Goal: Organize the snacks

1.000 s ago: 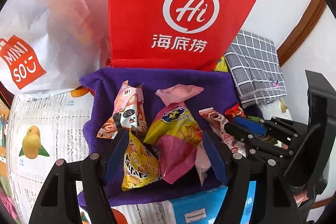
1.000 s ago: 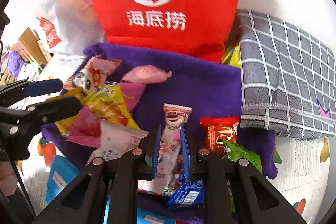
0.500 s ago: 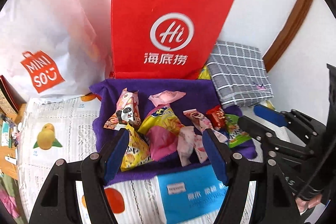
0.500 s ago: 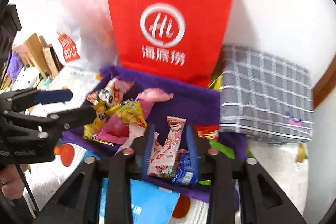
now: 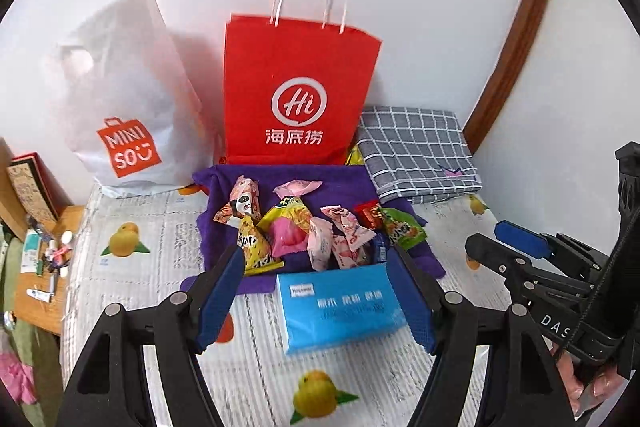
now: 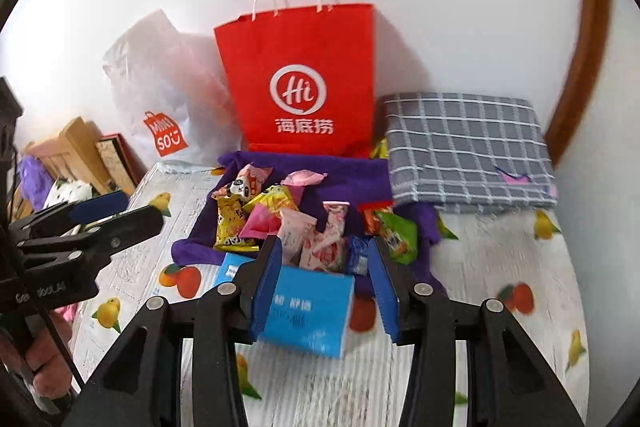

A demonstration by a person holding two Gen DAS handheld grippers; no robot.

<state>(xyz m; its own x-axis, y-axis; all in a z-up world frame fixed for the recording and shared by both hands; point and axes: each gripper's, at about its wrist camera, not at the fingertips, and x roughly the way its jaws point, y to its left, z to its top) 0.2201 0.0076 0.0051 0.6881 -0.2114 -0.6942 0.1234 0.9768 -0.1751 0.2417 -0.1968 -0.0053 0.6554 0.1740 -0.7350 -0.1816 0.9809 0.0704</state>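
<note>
The blue tissue pack (image 5: pixel 340 307) sits in front of the snacks (image 5: pixel 320 227) and partly screens the near ones from the right wrist view, while the red bag (image 5: pixel 296 95) hides the purple cloth's (image 5: pixel 344 183) far edge. The snacks lie heaped on that cloth on the fruit-print bed (image 5: pixel 132 267), long axes mixed. Left tool (image 5: pixel 320 295) and right tool (image 6: pixel 324 283) are both spreading, jaws opening with nothing between them.

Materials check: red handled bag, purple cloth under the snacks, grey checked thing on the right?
Red bag with white handles: looks like matte paper, since it stands stiffly with crisp folded edges; handles seem to be twisted cord.
Purple cloth: soft fabric, possibly a fleecy towel, with a fuzzy, dull surface and rumpled edges.
Grey checked folded piece: woven textile, probably cotton-like, with visible folds and a matte look; exact fibre unclear.
</note>
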